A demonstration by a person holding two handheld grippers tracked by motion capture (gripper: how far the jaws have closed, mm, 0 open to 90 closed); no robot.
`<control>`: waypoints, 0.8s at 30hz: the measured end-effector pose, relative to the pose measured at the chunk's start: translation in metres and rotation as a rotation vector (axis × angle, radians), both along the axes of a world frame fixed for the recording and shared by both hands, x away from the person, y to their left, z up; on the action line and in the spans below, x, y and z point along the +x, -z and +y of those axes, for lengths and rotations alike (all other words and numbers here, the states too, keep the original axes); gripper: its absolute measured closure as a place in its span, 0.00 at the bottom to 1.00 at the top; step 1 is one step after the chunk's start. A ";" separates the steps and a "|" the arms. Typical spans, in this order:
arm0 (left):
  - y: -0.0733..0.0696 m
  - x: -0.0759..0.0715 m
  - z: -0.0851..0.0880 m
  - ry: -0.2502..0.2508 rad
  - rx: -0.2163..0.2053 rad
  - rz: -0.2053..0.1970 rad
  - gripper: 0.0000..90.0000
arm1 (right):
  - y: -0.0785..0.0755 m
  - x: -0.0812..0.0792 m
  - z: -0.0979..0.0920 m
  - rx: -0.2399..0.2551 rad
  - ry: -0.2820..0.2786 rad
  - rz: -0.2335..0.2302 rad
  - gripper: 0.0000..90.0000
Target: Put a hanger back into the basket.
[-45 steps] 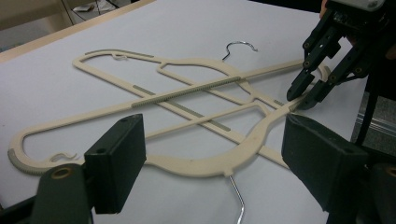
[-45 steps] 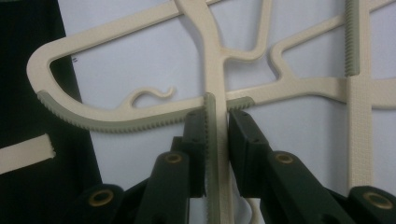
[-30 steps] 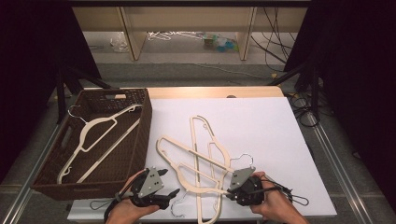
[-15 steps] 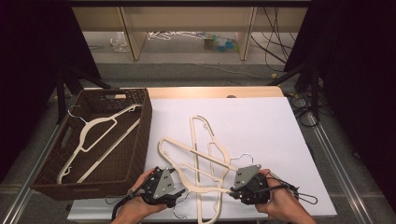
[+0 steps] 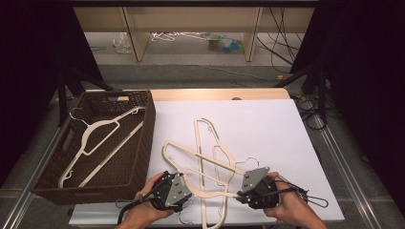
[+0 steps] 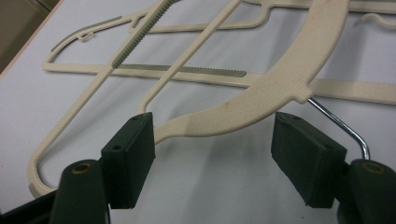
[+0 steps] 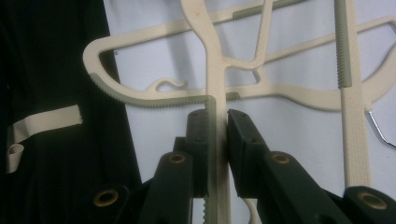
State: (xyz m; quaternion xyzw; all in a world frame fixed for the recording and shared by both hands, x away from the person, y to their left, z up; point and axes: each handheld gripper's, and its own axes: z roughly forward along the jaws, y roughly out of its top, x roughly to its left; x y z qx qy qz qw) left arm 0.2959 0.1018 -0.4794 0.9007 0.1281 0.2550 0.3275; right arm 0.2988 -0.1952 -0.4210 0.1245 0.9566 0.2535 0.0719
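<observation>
The right gripper (image 7: 217, 154) clamps the ribbed bar of a cream plastic hanger (image 7: 210, 60); the left gripper (image 6: 212, 156), jaws just narrowing, straddles its curved neck untouched. Beneath: white tabletop (image 5: 267, 129), brown wicker basket (image 5: 145, 138), grey floor (image 5: 200, 71) beyond.

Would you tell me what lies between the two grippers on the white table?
Cream hangers, piled crosswise on the white table, span the gap in the high view. The right gripper is shut on one hanger's bar; the left gripper stands open beside a curved shoulder.

Tangled hangers (image 5: 205, 157) crowd near table, basket (image 5: 143, 143) blocks left, far mat (image 5: 267, 124) open
</observation>
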 end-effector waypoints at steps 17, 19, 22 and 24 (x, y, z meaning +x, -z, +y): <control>-0.005 0.003 -0.009 0.109 -0.015 -0.051 0.42 | 0.003 0.002 -0.006 0.025 -0.014 0.024 0.88; -0.005 0.004 -0.010 0.149 -0.006 -0.057 0.47 | 0.004 0.003 -0.007 0.031 -0.013 0.030 0.88; -0.005 0.005 -0.012 0.204 0.010 -0.065 0.52 | 0.006 0.004 -0.010 0.035 -0.019 0.041 0.88; -0.006 0.005 -0.013 0.241 0.031 -0.083 0.55 | 0.006 0.004 -0.011 0.034 -0.016 0.042 0.88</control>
